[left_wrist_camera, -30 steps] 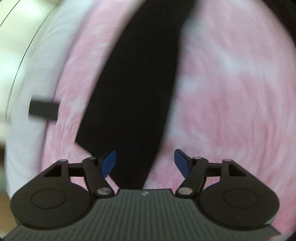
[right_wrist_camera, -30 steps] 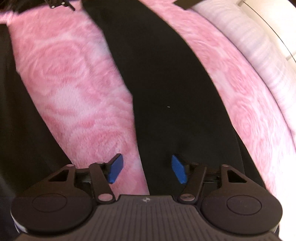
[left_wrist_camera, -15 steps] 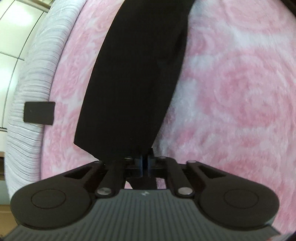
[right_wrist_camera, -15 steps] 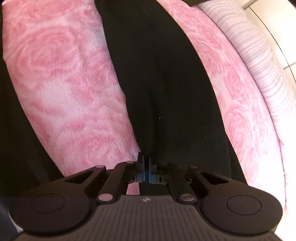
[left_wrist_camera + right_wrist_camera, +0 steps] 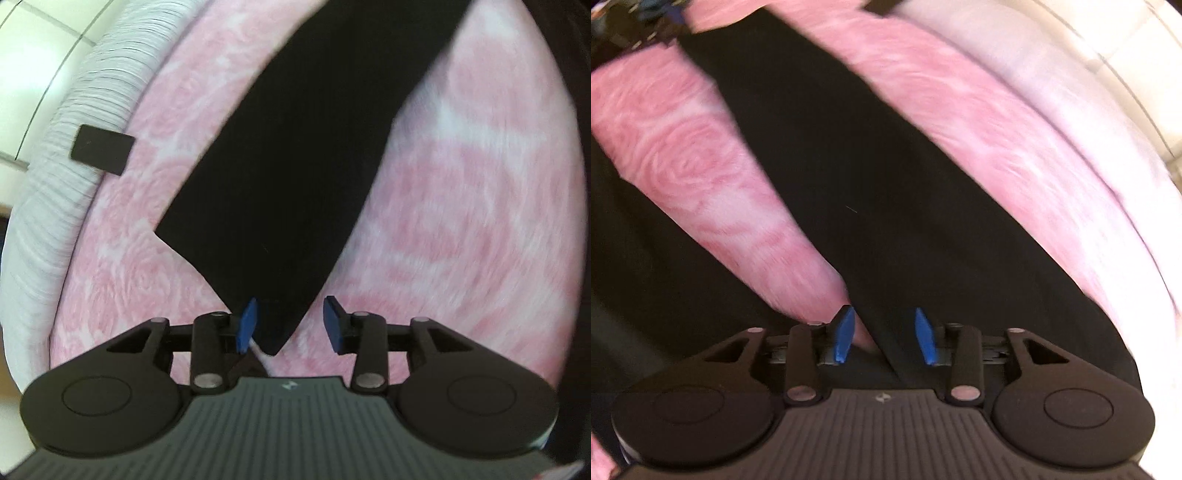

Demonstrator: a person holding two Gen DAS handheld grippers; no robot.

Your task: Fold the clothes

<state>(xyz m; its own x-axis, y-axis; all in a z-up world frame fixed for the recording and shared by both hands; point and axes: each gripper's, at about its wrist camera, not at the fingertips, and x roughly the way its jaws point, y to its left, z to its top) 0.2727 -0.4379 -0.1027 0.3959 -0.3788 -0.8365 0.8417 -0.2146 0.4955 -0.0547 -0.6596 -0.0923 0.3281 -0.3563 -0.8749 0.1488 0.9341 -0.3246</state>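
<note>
Garment [image 5: 295, 177]: black, long, lying flat on a pink rose-patterned blanket [image 5: 461, 206]. In the left wrist view it runs from the upper right down to a pointed corner that ends between the blue pads [image 5: 246, 325] of the left gripper [image 5: 290, 326]. Left gripper is released, jaws spread apart; the corner tip sits in the gap nearer the left pad, but whether it touches that pad cannot be told. A thin white thread or tag edge shows just below that pad.

Right wrist view: a broad black band of the garment [image 5: 871, 192] crosses from upper left to lower right over the blanket [image 5: 701, 166]. Its near edge passes between the pads of the right gripper [image 5: 884, 338]. Right gripper also released, jaws apart, nothing clamped. More black fabric [image 5: 646, 277] fills the left and lower-left of this view, separated from the band by a wedge of pink blanket.

Surroundings: a pale ribbed mattress edge [image 5: 55, 177] borders the blanket on the left; a small black rectangular tab [image 5: 101, 149] sits at that border. Light tiled floor [image 5: 33, 48] beyond. Both frames show slight motion blur.
</note>
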